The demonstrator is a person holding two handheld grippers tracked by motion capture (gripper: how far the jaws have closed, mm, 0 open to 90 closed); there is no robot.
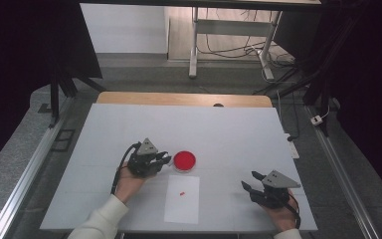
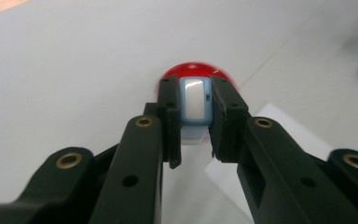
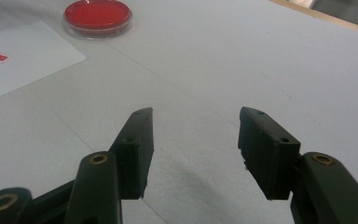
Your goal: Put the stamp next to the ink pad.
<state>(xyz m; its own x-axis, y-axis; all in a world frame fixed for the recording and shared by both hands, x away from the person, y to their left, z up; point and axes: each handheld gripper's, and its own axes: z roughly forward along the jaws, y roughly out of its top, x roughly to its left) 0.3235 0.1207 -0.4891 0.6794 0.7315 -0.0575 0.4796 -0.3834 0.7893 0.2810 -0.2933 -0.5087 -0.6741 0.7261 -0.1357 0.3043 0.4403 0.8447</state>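
From the high view, the left claw (image 1: 163,159) sits just beside the round red shallow dish with a clear rim (image 1: 184,161) on the white surface (image 1: 229,134), while the right claw (image 1: 252,183) rests well apart, near the front right edge. A white paper sheet bearing a small red mark (image 1: 182,199) lies just in front of the dish. The risk, as I judge it, is that the left claw, working so close to the dish, nudges it or tips its contents if it moves forward carelessly.

In the left gripper view, the left claw (image 2: 195,112) is pinched on a small light-blue block with a white face (image 2: 195,102), its jaws nearly together with only the block's width between them. The block is held near the jaw tips, right over the near rim of the red dish (image 2: 193,70). Such a shallow hold could let the block twist or slip out; a drop here would land it in or against the dish.

In the right gripper view, the right claw (image 3: 195,126) is spread wide and holds nothing, touching nothing I can see. The red dish (image 3: 98,16) and paper sheet (image 3: 23,56) lie far off.
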